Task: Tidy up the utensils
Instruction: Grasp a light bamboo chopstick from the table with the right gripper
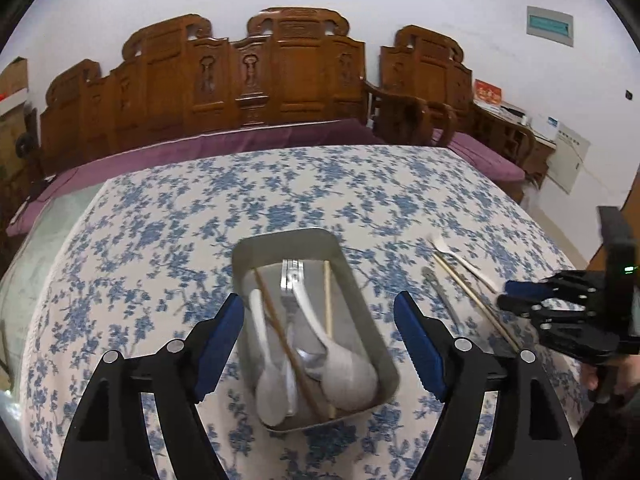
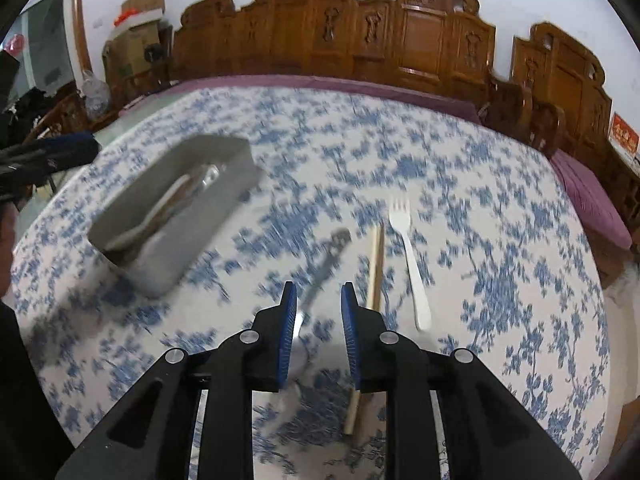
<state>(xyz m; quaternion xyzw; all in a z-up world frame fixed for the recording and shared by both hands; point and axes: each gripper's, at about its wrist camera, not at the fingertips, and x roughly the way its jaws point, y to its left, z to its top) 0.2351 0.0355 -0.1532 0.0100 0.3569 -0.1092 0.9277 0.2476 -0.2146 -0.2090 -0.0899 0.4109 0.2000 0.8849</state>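
A grey metal tray (image 1: 362,300) on the blue-flowered tablecloth holds white spoons (image 1: 344,364), chopsticks (image 1: 286,340) and a metal utensil. My left gripper (image 1: 320,344) hangs open above the tray, its fingers either side of it, holding nothing. To the right lie a metal spoon (image 2: 326,268), a pair of chopsticks (image 2: 375,268) and a white plastic fork (image 2: 410,256). My right gripper (image 2: 319,328) hovers over the metal spoon's handle, jaws partly open, empty. It also shows in the left wrist view (image 1: 520,296). The tray shows at the left of the right wrist view (image 2: 240,168).
The table (image 1: 160,220) has a glass edge at the left. A carved wooden bench (image 1: 248,80) with purple cushions runs behind it, with a wooden armchair (image 1: 420,92) at the right. Cardboard boxes (image 2: 136,20) stand in the far left corner.
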